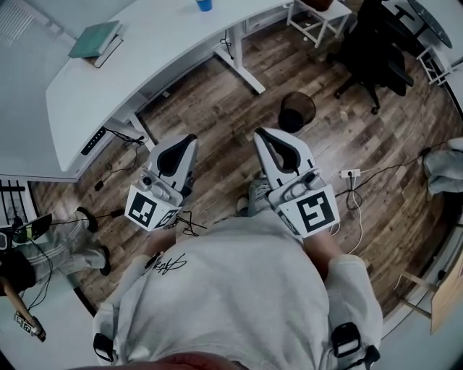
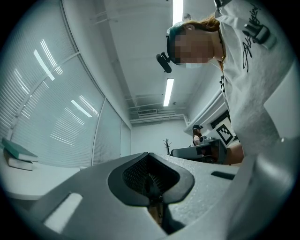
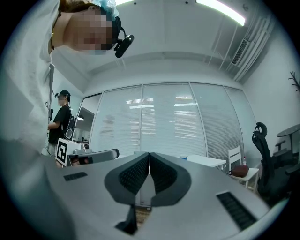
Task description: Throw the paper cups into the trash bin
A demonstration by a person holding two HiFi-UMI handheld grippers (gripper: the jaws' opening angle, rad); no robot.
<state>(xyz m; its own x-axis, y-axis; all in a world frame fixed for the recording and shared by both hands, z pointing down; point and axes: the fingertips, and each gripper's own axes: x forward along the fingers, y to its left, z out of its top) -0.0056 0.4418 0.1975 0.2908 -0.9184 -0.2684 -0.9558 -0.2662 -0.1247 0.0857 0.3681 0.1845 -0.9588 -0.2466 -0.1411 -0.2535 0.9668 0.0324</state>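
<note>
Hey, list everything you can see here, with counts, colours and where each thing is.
desk: one, white, top left
books: two stacked, teal on top, desk's left end
cup: one, blue, desk's far edge
trash bin: one, black, floor ahead of the grippers
office chair: one, black, top right
side table: one, white, beside chair
power strip: one, white, floor right
left gripper: jaws shut, empty
right gripper: jaws shut, empty

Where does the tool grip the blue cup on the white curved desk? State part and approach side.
Grip the blue cup across its round side wall, coming level from the white curved desk's open front edge. It seems to stand upright near that edge, though the picture cuts it off. The shut right tool must open first.
</note>
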